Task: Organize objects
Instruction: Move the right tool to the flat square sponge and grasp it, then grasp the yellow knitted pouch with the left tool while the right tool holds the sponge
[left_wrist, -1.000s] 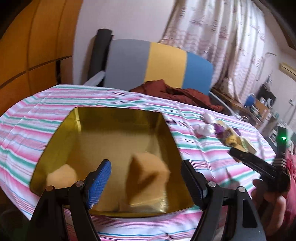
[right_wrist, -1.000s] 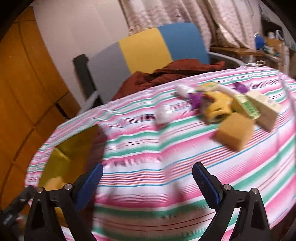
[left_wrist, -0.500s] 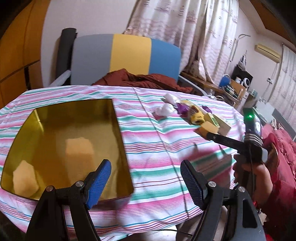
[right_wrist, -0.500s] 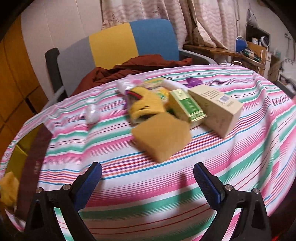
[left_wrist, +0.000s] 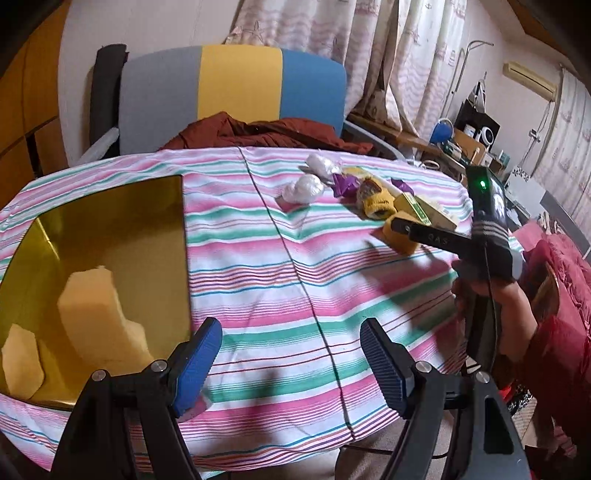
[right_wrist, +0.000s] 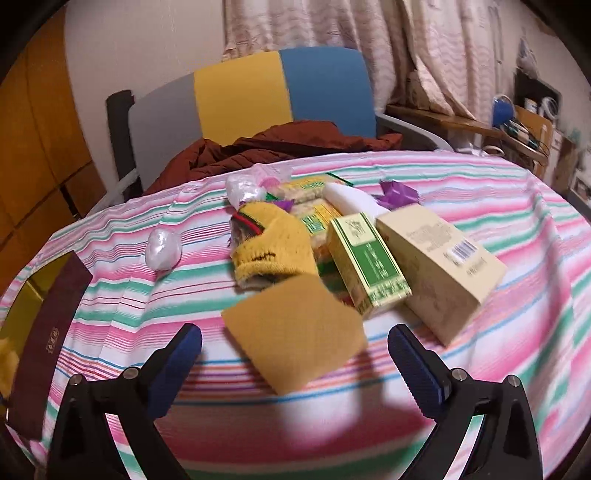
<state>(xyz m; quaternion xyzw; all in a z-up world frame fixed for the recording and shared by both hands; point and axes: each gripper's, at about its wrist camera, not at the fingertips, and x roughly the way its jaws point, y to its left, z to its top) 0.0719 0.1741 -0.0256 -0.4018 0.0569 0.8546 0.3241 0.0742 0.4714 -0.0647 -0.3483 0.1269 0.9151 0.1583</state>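
Both jaws stand wide open and hold nothing. The right gripper (right_wrist: 295, 354) hovers low over the striped cloth (right_wrist: 498, 206), its ribbed blue pads (right_wrist: 413, 365) flanking the near corner of a flat yellow sponge (right_wrist: 295, 332); whether the pads touch it cannot be told. The sponge is square, finely pitted, and lies between the fingers, just ahead of them.

Just beyond it, ahead of the left finger, sits a knitted yellow glove (right_wrist: 273, 251) with a red and green cuff. Ahead of the right finger lie a green carton (right_wrist: 365, 262) with blurred print and a cream box (right_wrist: 439, 266) bearing a barcode; the writing is too soft to read. Farther off are a flat snack packet (right_wrist: 314, 206), a white tube (right_wrist: 351, 199), a purple wrapper (right_wrist: 399, 192) and two crinkled clear plastic balls (right_wrist: 162, 247). Far left of the jaws runs a dark maroon strip with small gold characters (right_wrist: 51, 339), unreadable.

The left gripper (left_wrist: 291, 365) hangs over the cloth's near edge, its own blue pads (left_wrist: 195, 365) clear of everything. To its left lies a shiny gold tin (left_wrist: 110, 206), rectangular, with a pale yellow sponge block (left_wrist: 92, 314) inside and mirrored in the wall. To its right a hand (left_wrist: 491, 306) grips the other tool, a green light on it.

Behind the table stand a grey, yellow and blue chair (left_wrist: 236, 85) with a rust-brown garment (left_wrist: 266, 133), then curtains (left_wrist: 369, 48).
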